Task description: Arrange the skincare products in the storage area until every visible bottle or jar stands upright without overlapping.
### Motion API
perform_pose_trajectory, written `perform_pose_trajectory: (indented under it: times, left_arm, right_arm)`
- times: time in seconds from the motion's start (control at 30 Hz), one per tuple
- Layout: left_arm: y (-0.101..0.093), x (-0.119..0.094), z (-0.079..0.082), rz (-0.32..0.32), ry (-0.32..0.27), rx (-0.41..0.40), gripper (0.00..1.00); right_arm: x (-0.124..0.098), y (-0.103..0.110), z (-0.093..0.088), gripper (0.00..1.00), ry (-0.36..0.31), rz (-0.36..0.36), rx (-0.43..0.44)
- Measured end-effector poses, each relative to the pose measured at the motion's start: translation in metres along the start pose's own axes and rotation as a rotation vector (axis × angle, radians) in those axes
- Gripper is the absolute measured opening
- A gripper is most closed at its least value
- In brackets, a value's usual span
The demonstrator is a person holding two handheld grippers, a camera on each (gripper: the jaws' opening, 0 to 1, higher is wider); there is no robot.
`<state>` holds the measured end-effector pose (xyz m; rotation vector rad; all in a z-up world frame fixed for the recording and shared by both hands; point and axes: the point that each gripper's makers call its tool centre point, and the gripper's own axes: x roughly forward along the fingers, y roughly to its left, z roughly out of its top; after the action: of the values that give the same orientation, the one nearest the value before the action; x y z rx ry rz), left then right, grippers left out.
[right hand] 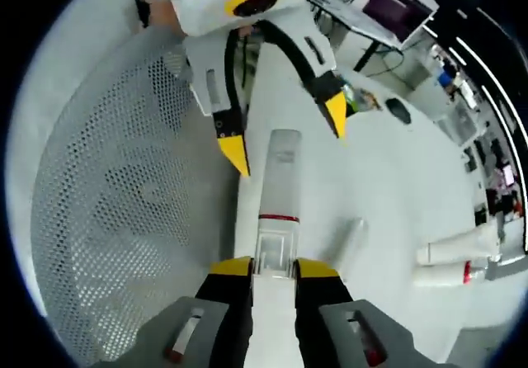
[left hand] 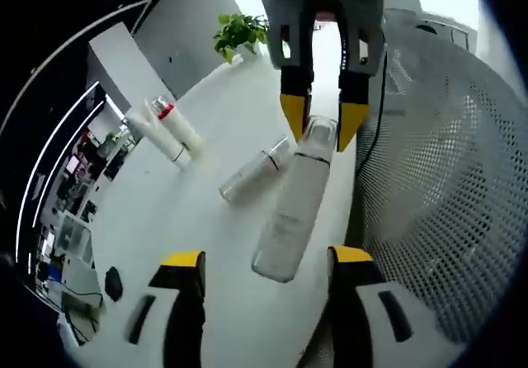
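A tall frosted white bottle (left hand: 290, 207) with a clear cap and a red ring lies tilted along the white table's (left hand: 165, 219) edge. My right gripper (right hand: 275, 267) is shut on its cap end (right hand: 275, 252). The same gripper reaches down from the top in the left gripper view (left hand: 323, 119). The bottle's base (right hand: 285, 141) sits between the wide-apart jaws of my open left gripper (left hand: 266, 257), which touch nothing. That left gripper (right hand: 285, 133) faces me in the right gripper view. A smaller clear bottle (left hand: 252, 174) lies on its side just beyond.
Two white tubes (left hand: 165, 129), one with a red band, lie side by side further out on the table (right hand: 458, 248). A perforated grey mesh surface (left hand: 445, 186) borders the table edge. A green plant (left hand: 239, 34) stands at the far end, and a black mouse (left hand: 114, 283) sits near the opposite edge.
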<state>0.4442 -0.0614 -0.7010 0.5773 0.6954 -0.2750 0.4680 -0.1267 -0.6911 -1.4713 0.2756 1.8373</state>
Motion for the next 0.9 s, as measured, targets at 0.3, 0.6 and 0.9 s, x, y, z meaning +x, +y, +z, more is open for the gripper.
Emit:
perform_pose_trajectory:
  times: [0.3, 0.6, 0.9]
  left_arm:
    - [-0.012, 0.0, 0.001, -0.075, -0.003, 0.059, 0.2]
    - [-0.016, -0.002, -0.003, -0.123, 0.014, -0.003, 0.19]
    - [-0.017, 0.0, -0.008, -0.148, 0.01, -0.139, 0.18]
  right_arm:
    - [0.0, -0.01, 0.028, 0.13, -0.007, 0.003, -0.145]
    - [0.002, -0.009, 0.031, 0.14, -0.026, 0.053, -0.203]
    - [0.005, -0.016, 0.024, 0.24, -0.081, 0.047, 0.135]
